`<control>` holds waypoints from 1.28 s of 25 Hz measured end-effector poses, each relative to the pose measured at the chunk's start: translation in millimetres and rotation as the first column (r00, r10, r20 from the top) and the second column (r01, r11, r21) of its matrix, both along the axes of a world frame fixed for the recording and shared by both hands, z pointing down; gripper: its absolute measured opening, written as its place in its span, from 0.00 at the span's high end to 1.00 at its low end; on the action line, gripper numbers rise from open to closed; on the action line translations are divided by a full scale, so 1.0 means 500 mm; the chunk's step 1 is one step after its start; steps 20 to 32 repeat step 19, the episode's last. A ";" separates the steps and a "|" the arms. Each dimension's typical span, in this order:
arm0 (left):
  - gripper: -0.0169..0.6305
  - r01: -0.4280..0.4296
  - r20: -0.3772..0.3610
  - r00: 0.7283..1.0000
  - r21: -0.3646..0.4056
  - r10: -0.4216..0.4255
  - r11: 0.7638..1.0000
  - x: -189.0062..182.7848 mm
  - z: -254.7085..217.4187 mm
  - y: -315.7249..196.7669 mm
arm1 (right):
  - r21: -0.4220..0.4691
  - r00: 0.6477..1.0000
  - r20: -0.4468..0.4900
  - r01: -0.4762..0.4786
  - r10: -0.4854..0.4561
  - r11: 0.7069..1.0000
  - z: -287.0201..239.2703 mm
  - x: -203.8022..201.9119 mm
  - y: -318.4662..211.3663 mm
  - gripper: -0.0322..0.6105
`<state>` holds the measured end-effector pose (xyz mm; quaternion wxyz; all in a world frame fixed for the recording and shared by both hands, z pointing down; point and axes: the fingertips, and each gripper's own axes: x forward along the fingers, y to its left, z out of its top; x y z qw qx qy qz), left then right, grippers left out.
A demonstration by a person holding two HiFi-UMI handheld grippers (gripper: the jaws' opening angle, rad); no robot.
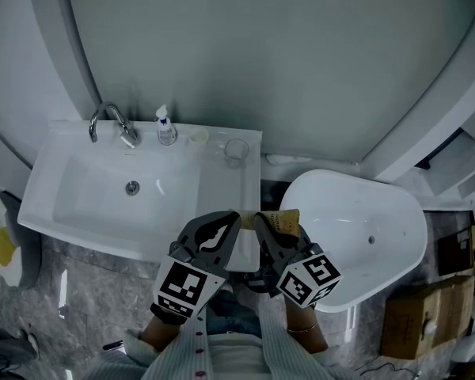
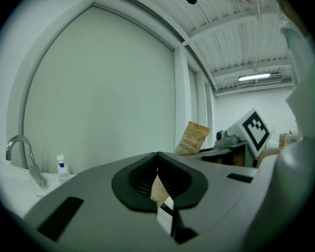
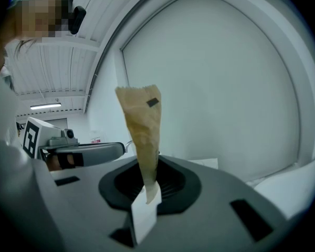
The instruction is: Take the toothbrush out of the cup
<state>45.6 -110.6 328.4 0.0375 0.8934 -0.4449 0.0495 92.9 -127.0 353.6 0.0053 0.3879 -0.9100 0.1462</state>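
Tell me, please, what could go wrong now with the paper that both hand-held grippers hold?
The right hand-held gripper pinches the tall brown paper toothbrush packet only at its narrow lower end; it may tilt or slip out. The left hand-held gripper holds only a small brown paper scrap, which may drop unnoticed.

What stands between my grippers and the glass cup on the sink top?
Nothing visible: bare sink top runs from the cup down to both. The right gripper is shut on the toothbrush packet, the left gripper on a brown paper scrap.
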 end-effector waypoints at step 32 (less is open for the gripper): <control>0.95 0.004 -0.008 1.000 -0.012 -0.004 1.000 -0.030 0.013 -0.020 | -0.025 1.000 -0.003 0.003 -0.003 1.000 0.018 -0.031 -0.022 0.88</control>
